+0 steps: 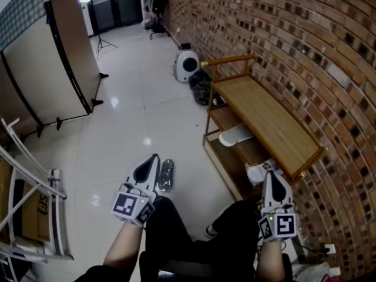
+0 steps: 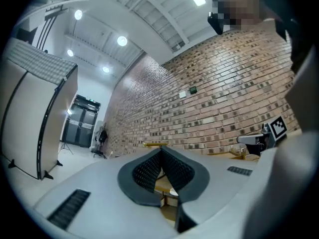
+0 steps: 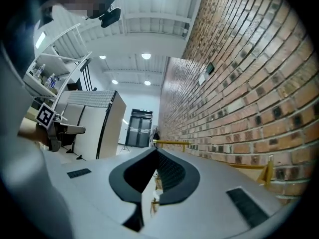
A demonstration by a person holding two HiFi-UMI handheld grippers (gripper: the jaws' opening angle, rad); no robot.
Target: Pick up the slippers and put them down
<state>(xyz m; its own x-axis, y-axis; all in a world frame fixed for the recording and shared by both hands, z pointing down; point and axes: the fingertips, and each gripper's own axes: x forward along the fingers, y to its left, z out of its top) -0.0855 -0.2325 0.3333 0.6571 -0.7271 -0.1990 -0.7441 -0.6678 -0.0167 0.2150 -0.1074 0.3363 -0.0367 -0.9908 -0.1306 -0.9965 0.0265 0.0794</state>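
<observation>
Left gripper (image 1: 154,159) up close, jaws pressed together on nothing, pointing out over the glossy white tiled floor (image 1: 126,128). Just right of its tip lies a dark grey slipper (image 1: 166,174). Further right stands a two-tier wooden shoe rack (image 1: 271,121) against the red brick wall (image 1: 305,51), with a white slipper (image 1: 235,136) on its lower shelf. Right gripper (image 1: 272,174) is closed and empty too, a second white shoe (image 1: 256,173) just left of its tip.
</observation>
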